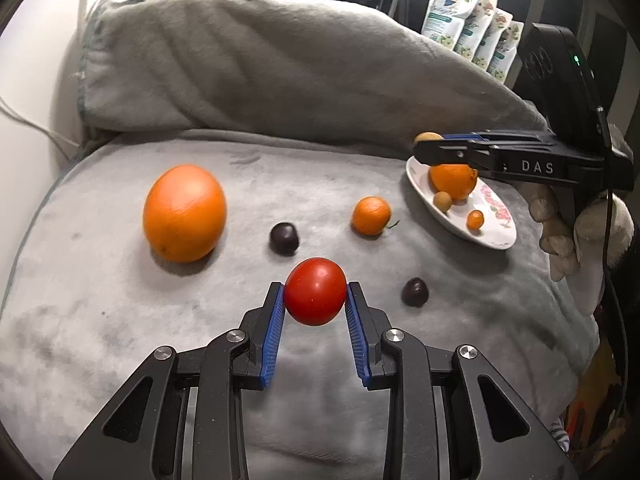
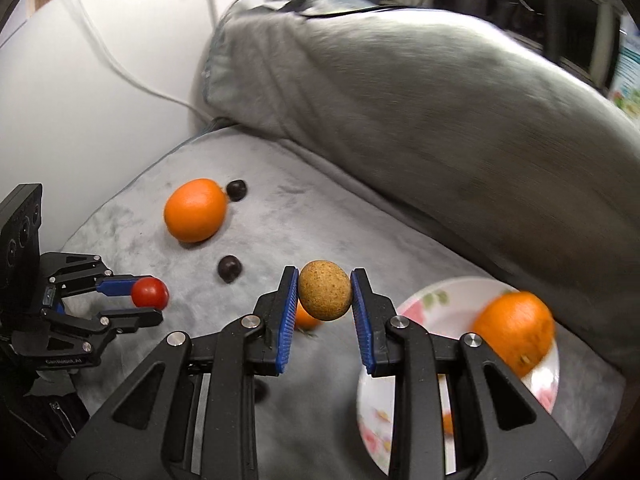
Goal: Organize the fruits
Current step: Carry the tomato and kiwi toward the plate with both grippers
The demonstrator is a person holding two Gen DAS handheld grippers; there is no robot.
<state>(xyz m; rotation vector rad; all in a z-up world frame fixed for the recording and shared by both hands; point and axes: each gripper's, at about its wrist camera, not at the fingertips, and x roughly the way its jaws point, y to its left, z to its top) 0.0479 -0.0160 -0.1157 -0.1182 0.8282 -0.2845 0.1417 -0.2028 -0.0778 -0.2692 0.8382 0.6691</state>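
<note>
A red tomato point(image 1: 315, 291) sits pinched between the left gripper point(image 1: 315, 300) pads, lifted off the grey cushion point(image 1: 120, 320). The right gripper point(image 2: 325, 300) clamps a small tan fruit point(image 2: 325, 295) beside the white plate point(image 2: 424, 300) (which carries an orange point(image 2: 514, 330)). A large orange point(image 1: 184, 213) lies far left.

Both views are evenly lit from above by soft indoor light, with faint shadows under the fruit on the grey plush cushion point(image 1: 120, 320). A small glare spot sits on the glossy red tomato point(image 1: 315, 291). Fisheye bending curves the edges into dark corners. The right wrist view is motion-blurred, smearing the white flowered plate point(image 2: 420, 300) and the grey pillow point(image 2: 440, 120).
</note>
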